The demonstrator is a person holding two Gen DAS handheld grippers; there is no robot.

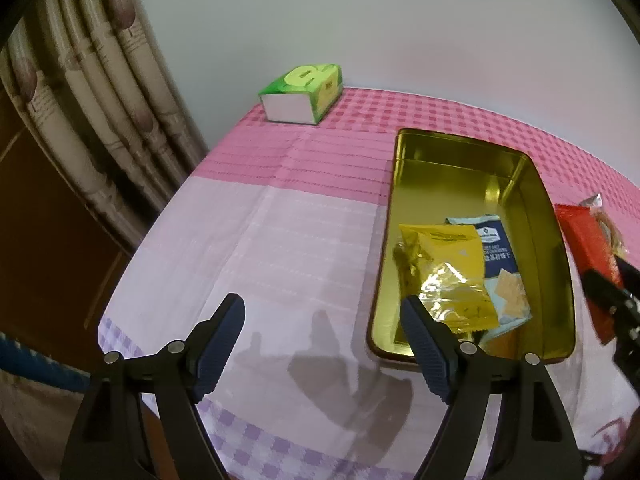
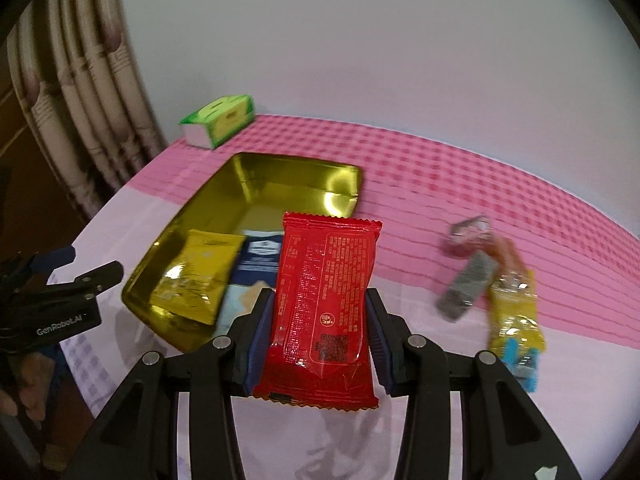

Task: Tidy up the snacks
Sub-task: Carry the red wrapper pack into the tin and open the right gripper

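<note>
A green tissue box (image 2: pixel 218 125) is seen at the far left, the left gripper (image 1: pixel 322 314) is held wide open and empty beside the gold tin (image 2: pixel 256 184) containing a yellow packet (image 2: pixel 196 276), and a red packet (image 2: pixel 324 304) is clamped in the right gripper (image 2: pixel 320 320) near loose snacks (image 2: pixel 516 320).
</note>
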